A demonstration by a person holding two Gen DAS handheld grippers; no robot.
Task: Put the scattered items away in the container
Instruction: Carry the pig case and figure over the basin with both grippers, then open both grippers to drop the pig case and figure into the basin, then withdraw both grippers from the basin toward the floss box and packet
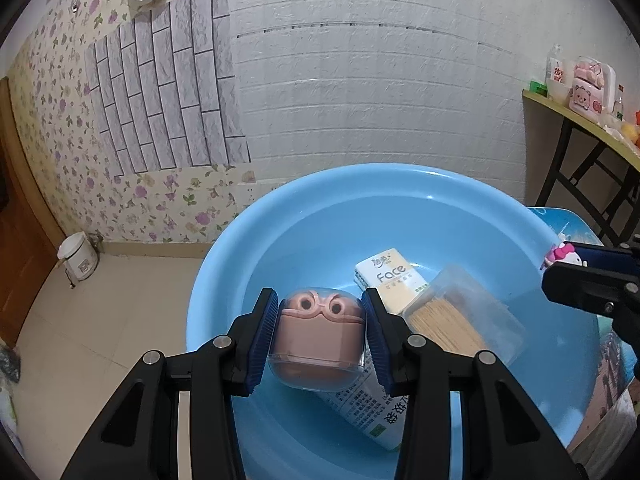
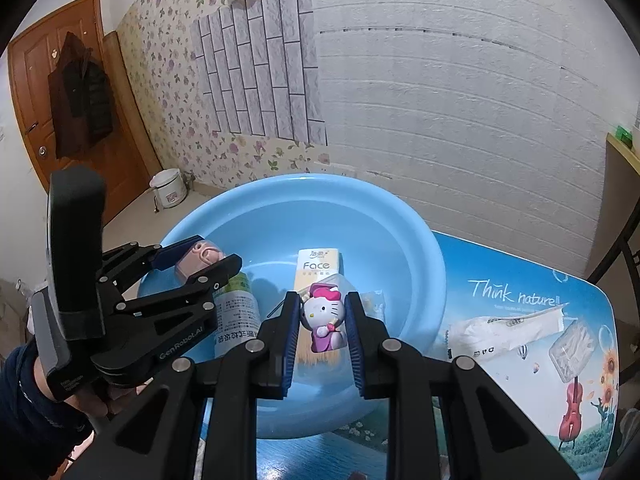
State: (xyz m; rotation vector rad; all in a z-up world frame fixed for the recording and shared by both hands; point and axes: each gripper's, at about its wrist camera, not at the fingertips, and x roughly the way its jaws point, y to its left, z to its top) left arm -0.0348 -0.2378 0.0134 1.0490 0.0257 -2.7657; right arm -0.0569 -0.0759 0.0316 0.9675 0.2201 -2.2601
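Observation:
My left gripper is shut on a pink owl-faced box in a clear case, held over the blue basin. My right gripper is shut on a Hello Kitty figure, above the basin's near side. In the basin lie a "Face" tissue pack, a clear box of toothpicks and a printed white roll. The left gripper also shows in the right wrist view, and the right gripper at the left wrist view's right edge.
On the printed table to the basin's right lie a white wrapped packet and a clear box of cotton swabs. A shelf with bottles and a pink box stands at the right. A white pot sits on the floor.

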